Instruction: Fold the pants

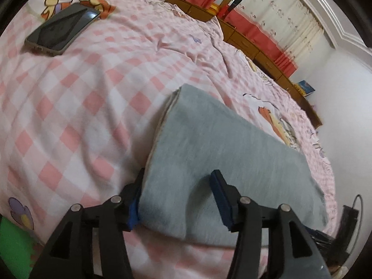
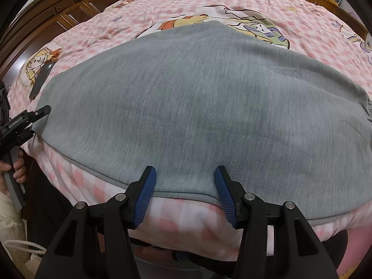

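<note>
1. Your pants [image 2: 197, 107] lie folded flat on the bed [image 2: 313, 34], a grey slab on the pink checked cover, along the near edge.
2. From your right wrist camera, their long axis runs left to right across the view, parallel to the bed's near edge; the gathered end sits at the far right, the squarer end at the left.
3. From your left wrist camera, the same slab stretches away from the tongs toward the upper middle of the view, its layered edge showing cream lining on the left side.
4. Your left tongs [image 1: 179, 197] straddle the near end of the pants: one finger is at the left edge and the other rests on top of the cloth. The jaws stand partly apart, and you cannot tell whether they pinch the fabric.
5. Your right tongs [image 2: 184, 186] stand released, parted at the near hem, with grey cloth and the checked cover between the tips and nothing gripped.
6. A phone [image 1: 62, 29] lies on the cover, well apart from the pants.
</note>
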Action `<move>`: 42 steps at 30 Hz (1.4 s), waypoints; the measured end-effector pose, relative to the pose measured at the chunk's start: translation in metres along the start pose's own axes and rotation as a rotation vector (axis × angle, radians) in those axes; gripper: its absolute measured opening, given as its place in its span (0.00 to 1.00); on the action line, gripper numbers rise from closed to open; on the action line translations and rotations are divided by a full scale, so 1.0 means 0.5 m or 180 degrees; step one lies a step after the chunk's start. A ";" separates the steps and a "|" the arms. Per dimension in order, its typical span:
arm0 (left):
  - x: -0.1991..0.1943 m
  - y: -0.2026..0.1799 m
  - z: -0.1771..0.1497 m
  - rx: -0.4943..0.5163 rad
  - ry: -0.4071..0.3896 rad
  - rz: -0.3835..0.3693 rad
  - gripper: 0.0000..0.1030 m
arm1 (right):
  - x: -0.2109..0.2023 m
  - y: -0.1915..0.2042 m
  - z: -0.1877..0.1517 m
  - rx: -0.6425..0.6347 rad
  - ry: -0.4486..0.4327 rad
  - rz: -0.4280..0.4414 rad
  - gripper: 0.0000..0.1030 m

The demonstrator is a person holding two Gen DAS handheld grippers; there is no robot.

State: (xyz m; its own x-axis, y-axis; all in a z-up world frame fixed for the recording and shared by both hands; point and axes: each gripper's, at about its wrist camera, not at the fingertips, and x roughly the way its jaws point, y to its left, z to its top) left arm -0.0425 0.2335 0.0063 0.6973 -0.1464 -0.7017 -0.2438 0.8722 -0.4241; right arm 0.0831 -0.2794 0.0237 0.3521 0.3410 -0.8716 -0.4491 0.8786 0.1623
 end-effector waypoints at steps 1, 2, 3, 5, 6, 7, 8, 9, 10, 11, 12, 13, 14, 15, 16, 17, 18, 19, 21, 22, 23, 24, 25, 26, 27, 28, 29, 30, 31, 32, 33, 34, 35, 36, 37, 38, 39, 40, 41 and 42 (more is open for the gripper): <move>-0.003 -0.008 -0.001 0.0062 -0.0022 0.0110 0.27 | -0.001 0.000 -0.001 0.0002 -0.0008 0.0007 0.52; -0.006 -0.020 0.000 0.0139 -0.0028 0.0184 0.17 | -0.002 0.000 -0.001 0.0004 -0.0018 0.0015 0.52; -0.010 -0.028 0.000 0.0155 -0.0016 0.0144 0.11 | -0.003 0.000 -0.002 0.0006 -0.0027 0.0021 0.52; -0.024 -0.044 0.003 0.0173 -0.0048 0.0086 0.09 | -0.009 0.000 -0.004 0.0025 -0.0056 0.0044 0.52; -0.035 -0.057 0.006 0.0224 -0.0059 0.0029 0.09 | -0.014 -0.002 -0.005 0.0041 -0.0074 0.0063 0.52; -0.042 -0.066 0.007 0.0251 -0.0075 0.0000 0.09 | -0.019 -0.004 -0.006 0.0055 -0.0086 0.0085 0.52; -0.053 -0.076 0.009 0.0281 -0.0096 -0.0042 0.08 | -0.024 -0.006 -0.007 0.0069 -0.0097 0.0106 0.52; -0.065 -0.088 0.012 0.0314 -0.0110 -0.0104 0.08 | -0.031 -0.009 -0.007 0.0090 -0.0110 0.0131 0.51; -0.079 -0.103 0.014 0.0356 -0.0125 -0.0165 0.08 | -0.035 -0.010 -0.009 0.0102 -0.0118 0.0145 0.51; -0.091 -0.115 0.015 0.0393 -0.0140 -0.0208 0.08 | -0.040 -0.012 -0.010 0.0117 -0.0128 0.0161 0.50; -0.106 -0.134 0.017 0.0452 -0.0160 -0.0276 0.08 | -0.046 -0.014 -0.011 0.0132 -0.0142 0.0177 0.50; -0.114 -0.148 0.019 0.0481 -0.0169 -0.0315 0.08 | -0.054 -0.018 -0.014 0.0150 -0.0165 0.0191 0.50; -0.126 -0.168 0.021 0.0526 -0.0180 -0.0383 0.08 | -0.059 -0.020 -0.015 0.0162 -0.0182 0.0196 0.50; -0.134 -0.186 0.022 0.0567 -0.0186 -0.0434 0.08 | -0.066 -0.023 -0.017 0.0184 -0.0207 0.0205 0.50; -0.143 -0.208 0.023 0.0626 -0.0189 -0.0494 0.08 | -0.072 -0.027 -0.019 0.0205 -0.0230 0.0214 0.50; -0.149 -0.224 0.022 0.0671 -0.0189 -0.0527 0.08 | -0.081 -0.033 -0.021 0.0238 -0.0261 0.0226 0.50; -0.155 -0.245 0.021 0.0732 -0.0188 -0.0567 0.08 | -0.085 -0.037 -0.022 0.0256 -0.0280 0.0231 0.50; -0.160 -0.267 0.020 0.0792 -0.0182 -0.0613 0.08 | -0.093 -0.043 -0.024 0.0278 -0.0314 0.0239 0.50; -0.163 -0.311 0.017 0.0892 -0.0146 -0.0725 0.08 | -0.104 -0.052 -0.028 0.0307 -0.0355 0.0242 0.50; -0.163 -0.331 0.014 0.0925 -0.0124 -0.0778 0.08 | -0.107 -0.057 -0.030 0.0321 -0.0365 0.0236 0.50; -0.159 -0.350 0.011 0.0961 -0.0095 -0.0823 0.08 | -0.110 -0.063 -0.032 0.0346 -0.0358 0.0221 0.50; -0.152 -0.372 0.007 0.1011 -0.0057 -0.0852 0.08 | -0.111 -0.068 -0.034 0.0379 -0.0331 0.0197 0.50; -0.142 -0.393 0.001 0.1069 -0.0012 -0.0851 0.08 | -0.112 -0.073 -0.036 0.0414 -0.0303 0.0177 0.50; -0.130 -0.412 -0.006 0.1119 0.0041 -0.0846 0.08 | -0.113 -0.077 -0.038 0.0431 -0.0286 0.0157 0.50; -0.120 -0.424 -0.015 0.1146 0.0087 -0.0851 0.08 | -0.114 -0.080 -0.041 0.0432 -0.0284 0.0143 0.50; -0.107 -0.437 -0.022 0.1169 0.0144 -0.0865 0.08 | -0.115 -0.084 -0.043 0.0428 -0.0283 0.0125 0.50; -0.092 -0.450 -0.032 0.1187 0.0210 -0.0879 0.08 | -0.115 -0.086 -0.045 0.0430 -0.0281 0.0114 0.50; -0.071 -0.462 -0.042 0.1202 0.0283 -0.0880 0.08 | -0.113 -0.090 -0.048 0.0444 -0.0275 0.0106 0.50; -0.052 -0.471 -0.051 0.1219 0.0347 -0.0860 0.09 | -0.111 -0.095 -0.049 0.0464 -0.0267 0.0102 0.50; -0.031 -0.480 -0.060 0.1237 0.0414 -0.0827 0.08 | -0.110 -0.101 -0.052 0.0487 -0.0259 0.0101 0.50; -0.008 -0.489 -0.071 0.1257 0.0484 -0.0790 0.09 | -0.108 -0.106 -0.054 0.0509 -0.0256 0.0108 0.50; 0.013 -0.497 -0.080 0.1263 0.0549 -0.0765 0.08 | -0.107 -0.111 -0.055 0.0533 -0.0252 0.0119 0.50; 0.030 -0.502 -0.089 0.1263 0.0611 -0.0751 0.08 | -0.107 -0.115 -0.058 0.0550 -0.0252 0.0129 0.50; 0.043 -0.502 -0.096 0.1261 0.0654 -0.0739 0.08 | -0.106 -0.118 -0.058 0.0558 -0.0252 0.0139 0.50; 0.056 -0.504 -0.102 0.1261 0.0695 -0.0722 0.09 | -0.104 -0.120 -0.059 0.0566 -0.0251 0.0152 0.50; 0.066 -0.504 -0.108 0.1266 0.0721 -0.0705 0.08 | -0.104 -0.121 -0.060 0.0569 -0.0249 0.0157 0.50; 0.075 -0.506 -0.113 0.1275 0.0743 -0.0682 0.08 | -0.101 -0.122 -0.060 0.0571 -0.0243 0.0159 0.50; 0.083 -0.508 -0.117 0.1278 0.0768 -0.0666 0.09 | -0.099 -0.122 -0.061 0.0573 -0.0238 0.0157 0.50; 0.087 -0.506 -0.119 0.1268 0.0789 -0.0665 0.09 | -0.097 -0.121 -0.061 0.0574 -0.0233 0.0157 0.50; 0.093 -0.504 -0.122 0.1252 0.0820 -0.0672 0.13 | -0.095 -0.121 -0.061 0.0574 -0.0226 0.0156 0.50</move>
State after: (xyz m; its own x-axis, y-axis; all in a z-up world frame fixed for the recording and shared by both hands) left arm 0.0104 -0.0216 0.0458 0.5031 -0.4053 -0.7633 0.1909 0.9135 -0.3592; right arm 0.0686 -0.3592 0.0410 0.3933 0.4018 -0.8270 -0.3150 0.9039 0.2894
